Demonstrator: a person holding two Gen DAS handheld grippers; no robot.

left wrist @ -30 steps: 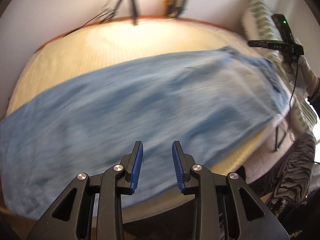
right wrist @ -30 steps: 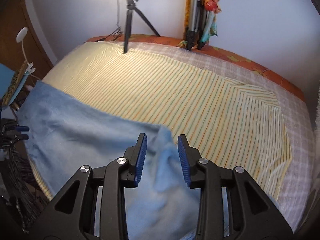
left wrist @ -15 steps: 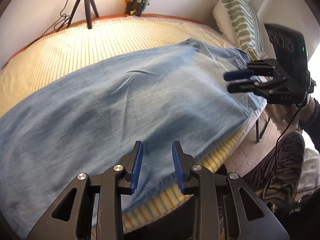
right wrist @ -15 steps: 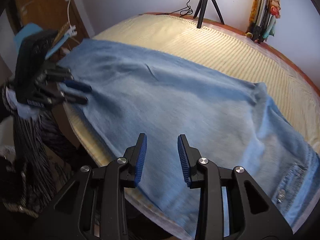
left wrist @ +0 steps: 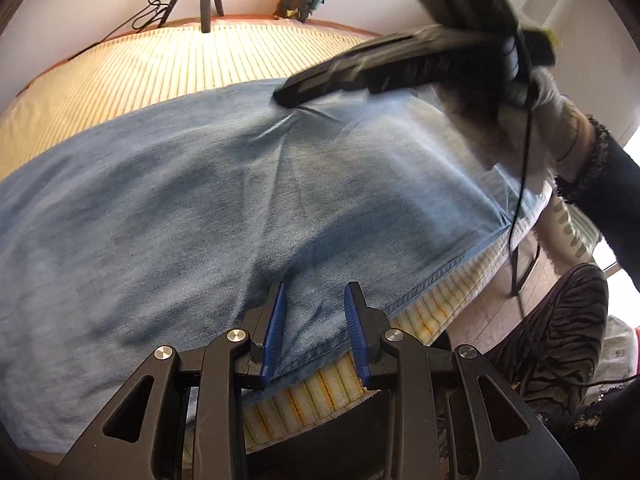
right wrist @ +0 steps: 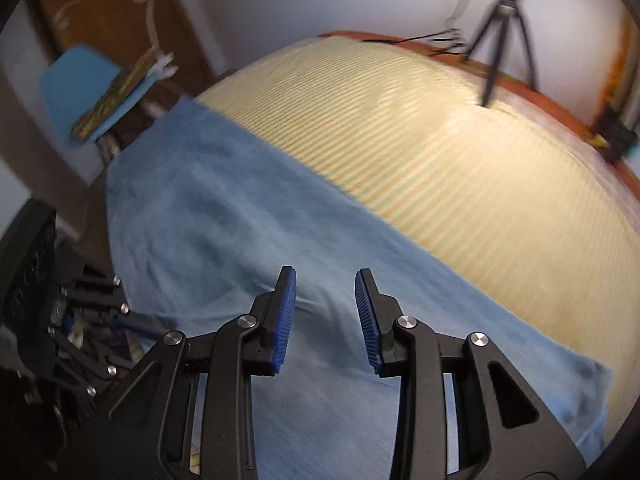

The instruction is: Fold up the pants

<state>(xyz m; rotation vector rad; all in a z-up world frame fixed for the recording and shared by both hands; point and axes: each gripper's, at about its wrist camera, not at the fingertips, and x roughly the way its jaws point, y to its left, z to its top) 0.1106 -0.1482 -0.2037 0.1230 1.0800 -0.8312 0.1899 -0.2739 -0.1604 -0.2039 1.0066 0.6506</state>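
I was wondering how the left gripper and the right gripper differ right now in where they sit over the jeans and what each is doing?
The left gripper sits at the jeans' stitched edge near the side of the bed; the right gripper is over the middle of the denim. The left gripper looks sharp and steady in its view; the right gripper's view is motion-blurred. Both have blue pads parted with nothing clamped between them, and both point down at the fabric.

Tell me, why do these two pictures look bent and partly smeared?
Both views come through a fisheye lens, so the striped bed cover bulges like a dome. In the left wrist view the pants are sharp, while the right gripper crossing above them is smeared. In the right wrist view the whole scene is blurred, tripod included, and a lamp glares at the top edge.
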